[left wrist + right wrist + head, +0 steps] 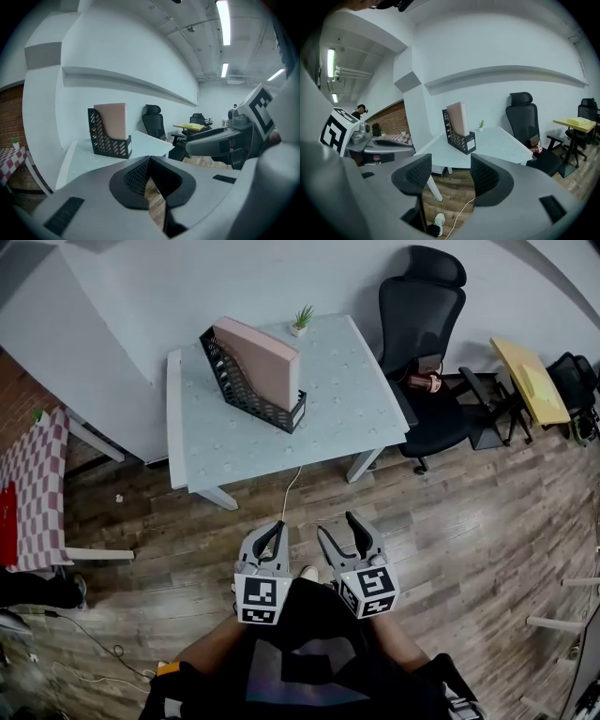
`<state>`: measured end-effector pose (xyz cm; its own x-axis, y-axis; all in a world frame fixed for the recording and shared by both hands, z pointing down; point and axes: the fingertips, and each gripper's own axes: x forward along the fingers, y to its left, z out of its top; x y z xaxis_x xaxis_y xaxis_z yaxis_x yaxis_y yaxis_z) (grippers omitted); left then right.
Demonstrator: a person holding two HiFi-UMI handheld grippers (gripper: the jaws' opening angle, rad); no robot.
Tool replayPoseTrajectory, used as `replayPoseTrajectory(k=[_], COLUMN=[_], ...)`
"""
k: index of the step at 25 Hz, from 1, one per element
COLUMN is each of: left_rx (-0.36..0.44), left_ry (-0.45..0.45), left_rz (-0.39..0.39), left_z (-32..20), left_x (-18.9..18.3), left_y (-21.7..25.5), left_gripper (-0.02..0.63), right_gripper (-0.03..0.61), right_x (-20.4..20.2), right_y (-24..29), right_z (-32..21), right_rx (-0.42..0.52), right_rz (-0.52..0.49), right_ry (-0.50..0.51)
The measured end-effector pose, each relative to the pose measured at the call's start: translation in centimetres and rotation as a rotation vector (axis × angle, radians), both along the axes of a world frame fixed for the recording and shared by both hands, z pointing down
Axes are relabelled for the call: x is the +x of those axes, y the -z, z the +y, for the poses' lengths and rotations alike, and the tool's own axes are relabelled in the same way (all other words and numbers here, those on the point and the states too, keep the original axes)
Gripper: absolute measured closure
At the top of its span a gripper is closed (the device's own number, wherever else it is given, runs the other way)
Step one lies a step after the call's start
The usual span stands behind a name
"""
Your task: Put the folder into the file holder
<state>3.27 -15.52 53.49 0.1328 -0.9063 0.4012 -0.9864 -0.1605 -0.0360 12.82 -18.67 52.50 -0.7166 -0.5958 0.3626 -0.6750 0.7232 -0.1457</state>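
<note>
Pink folder [258, 351] sits in the file holder [246, 388]. Left hand-held gripper [278, 525] closed, right hand-held gripper [338, 525] spread, both empty; a stray knock might topple it.

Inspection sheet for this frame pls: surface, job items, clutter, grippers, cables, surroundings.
Surface: pale table, top mostly bare.
Job's things: pink folder stands upright inside the black mesh file holder, on the table's left half.
Clutter: one small potted plant at the far edge, apart from the file holder.
Grippers: left gripper jaws together, empty; right gripper jaws apart, nothing between them. Both are over the floor, short of the table.
Cables: pale cable runs from under the table across the wood floor; thin wires lie at lower left.
Surroundings: black office chair beside the table, yellow side table beyond it, checkered table at left.
</note>
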Motion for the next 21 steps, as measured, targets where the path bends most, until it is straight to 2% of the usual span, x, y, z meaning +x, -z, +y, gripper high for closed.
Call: replayPoseTrajectory(k=[21], left_rx=[0.02], left_ry=[0.031], left_rz=[0.014], left_z=[1.9], left_x=[-2.6], left_y=[0.3], left_gripper=[0.606], right_gripper=[0.322], right_x=[-2.9], right_y=[0.5], right_z=[1.4], right_rx=[0.024], right_rz=[0.018], right_ry=[0.025])
